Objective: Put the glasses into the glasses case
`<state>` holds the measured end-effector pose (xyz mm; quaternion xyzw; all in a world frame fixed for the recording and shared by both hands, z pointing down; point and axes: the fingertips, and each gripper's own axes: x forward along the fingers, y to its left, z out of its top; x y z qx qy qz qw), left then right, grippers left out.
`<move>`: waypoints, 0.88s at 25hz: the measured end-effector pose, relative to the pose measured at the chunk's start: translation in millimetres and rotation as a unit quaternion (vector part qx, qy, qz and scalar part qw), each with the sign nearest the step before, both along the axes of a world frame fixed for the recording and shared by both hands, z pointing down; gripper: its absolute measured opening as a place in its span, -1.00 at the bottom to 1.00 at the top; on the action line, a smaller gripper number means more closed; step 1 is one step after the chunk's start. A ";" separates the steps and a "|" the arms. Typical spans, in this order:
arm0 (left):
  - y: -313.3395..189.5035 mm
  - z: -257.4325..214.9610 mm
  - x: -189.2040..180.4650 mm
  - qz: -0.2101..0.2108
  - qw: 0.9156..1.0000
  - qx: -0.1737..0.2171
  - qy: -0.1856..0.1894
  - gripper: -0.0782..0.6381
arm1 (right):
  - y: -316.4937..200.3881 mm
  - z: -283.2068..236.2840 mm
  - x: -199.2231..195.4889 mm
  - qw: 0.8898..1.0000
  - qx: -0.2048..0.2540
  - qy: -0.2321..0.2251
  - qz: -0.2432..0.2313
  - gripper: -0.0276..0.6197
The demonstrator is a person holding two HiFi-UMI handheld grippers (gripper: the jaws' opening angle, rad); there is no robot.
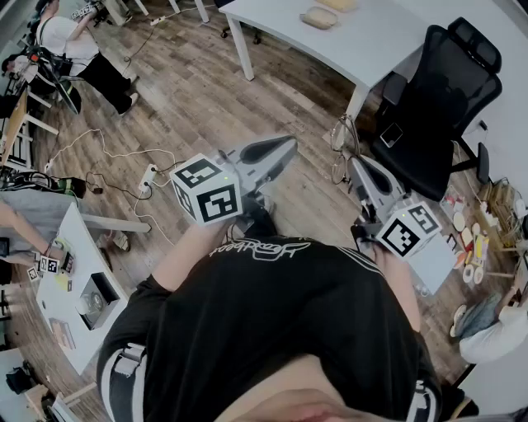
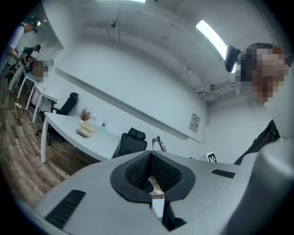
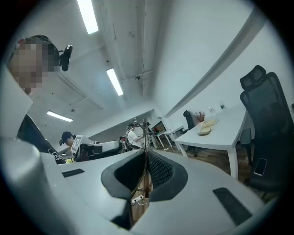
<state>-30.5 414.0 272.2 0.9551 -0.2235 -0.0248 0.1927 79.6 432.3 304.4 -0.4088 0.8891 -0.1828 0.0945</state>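
Observation:
My right gripper point(image 1: 356, 162) is held level in front of me, shut on a thin wire part of the glasses point(image 1: 343, 144). In the right gripper view that wire point(image 3: 144, 131) stands up between the closed pads of the right gripper point(image 3: 145, 151). My left gripper point(image 1: 289, 147) points level beside it, a little apart, its jaws together with nothing in them. From the left gripper point(image 2: 149, 154) the glasses point(image 2: 158, 143) show just past its tip. A beige oblong object point(image 1: 320, 16), possibly the case, lies on the white table point(image 1: 371, 41) ahead.
A black office chair point(image 1: 437, 91) stands at the table's right end. Cables and a power strip point(image 1: 150, 177) lie on the wooden floor at left. A small white desk point(image 1: 78, 305) with gear is at lower left. A person point(image 1: 78, 45) works at the far left.

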 end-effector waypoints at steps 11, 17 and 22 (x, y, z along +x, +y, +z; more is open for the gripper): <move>12.1 9.4 18.4 0.007 1.000 -0.012 -0.007 -0.76 | 11.9 5.6 14.2 1.000 -0.007 -0.006 0.000 -0.85; 16.2 10.6 22.5 0.008 1.000 -0.017 -0.015 -0.76 | 10.9 5.8 13.8 1.000 -0.016 -0.015 -0.009 -0.85; 11.2 14.5 15.9 0.003 1.000 -0.022 -0.015 -0.76 | 9.5 0.0 4.2 1.000 -0.001 -0.001 -0.018 -0.85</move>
